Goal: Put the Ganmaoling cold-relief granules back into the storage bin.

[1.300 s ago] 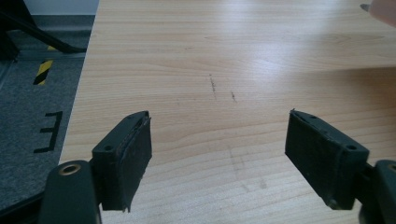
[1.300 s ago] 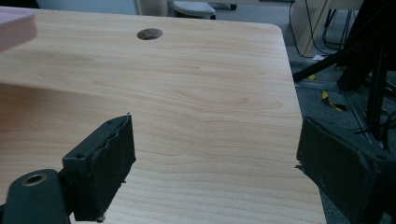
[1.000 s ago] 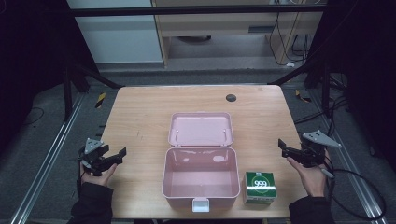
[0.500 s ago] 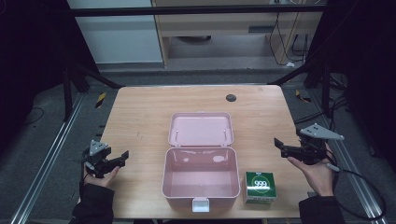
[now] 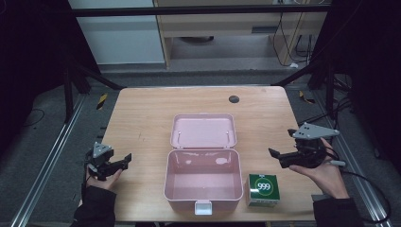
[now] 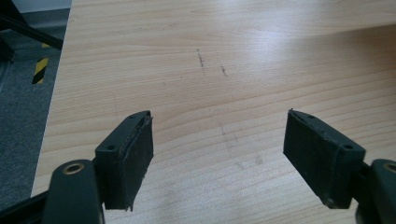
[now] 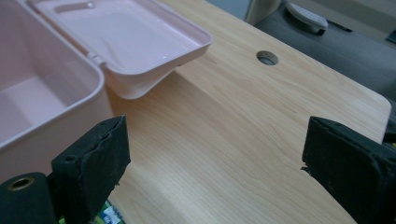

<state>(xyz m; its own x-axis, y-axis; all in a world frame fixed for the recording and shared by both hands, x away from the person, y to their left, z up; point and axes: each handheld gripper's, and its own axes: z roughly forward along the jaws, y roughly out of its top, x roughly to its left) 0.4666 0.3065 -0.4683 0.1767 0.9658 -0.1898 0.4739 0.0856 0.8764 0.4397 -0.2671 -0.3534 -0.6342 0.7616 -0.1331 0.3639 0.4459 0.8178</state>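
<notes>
Claws [image 6: 218, 158] spread; green box [image 5: 264, 189] reads "999".

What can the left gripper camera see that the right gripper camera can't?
The left gripper view has pencil-like marks on the wood and a striped floor strip past the table edge. The right gripper view has the open pink box, its lid and a round table hole. Both share the wooden table and open black fingers with nothing between them.

Open empty pink box [image 5: 203, 182], lid flat behind, green carton [image 5: 264, 190] just right
</notes>
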